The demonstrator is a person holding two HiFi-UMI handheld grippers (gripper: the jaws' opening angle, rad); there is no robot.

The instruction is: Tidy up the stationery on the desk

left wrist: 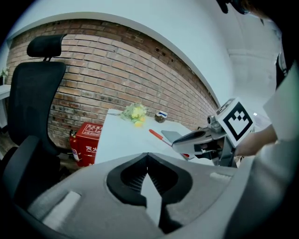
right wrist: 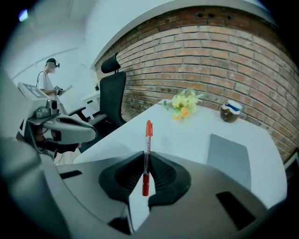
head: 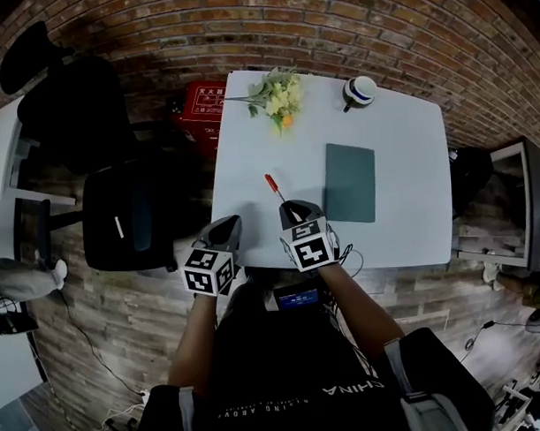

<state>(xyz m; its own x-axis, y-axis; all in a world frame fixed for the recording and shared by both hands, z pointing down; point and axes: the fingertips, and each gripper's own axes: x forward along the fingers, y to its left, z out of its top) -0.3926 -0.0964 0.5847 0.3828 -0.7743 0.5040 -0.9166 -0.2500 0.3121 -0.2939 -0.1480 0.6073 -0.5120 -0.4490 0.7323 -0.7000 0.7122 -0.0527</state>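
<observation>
Right hand-held gripper (right wrist: 145, 155) on red pen (right wrist: 148, 133)

Head view looks steeply down on the white desk (head: 400, 144) from over its near edge. Each gripper view rides low behind its jaws, facing across the desk to the brick wall (left wrist: 117, 70); both catch the yellow flowers (right wrist: 184, 105).

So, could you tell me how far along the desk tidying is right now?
Done: nothing looks put away yet. In hand: the right gripper is shut on the red pen, which sticks out ahead of it; the left gripper is shut and empty. Left: placing that pen, and probably the grey notebook lying flat on the desk. The flowers and small jar sit at the far edge.
</observation>
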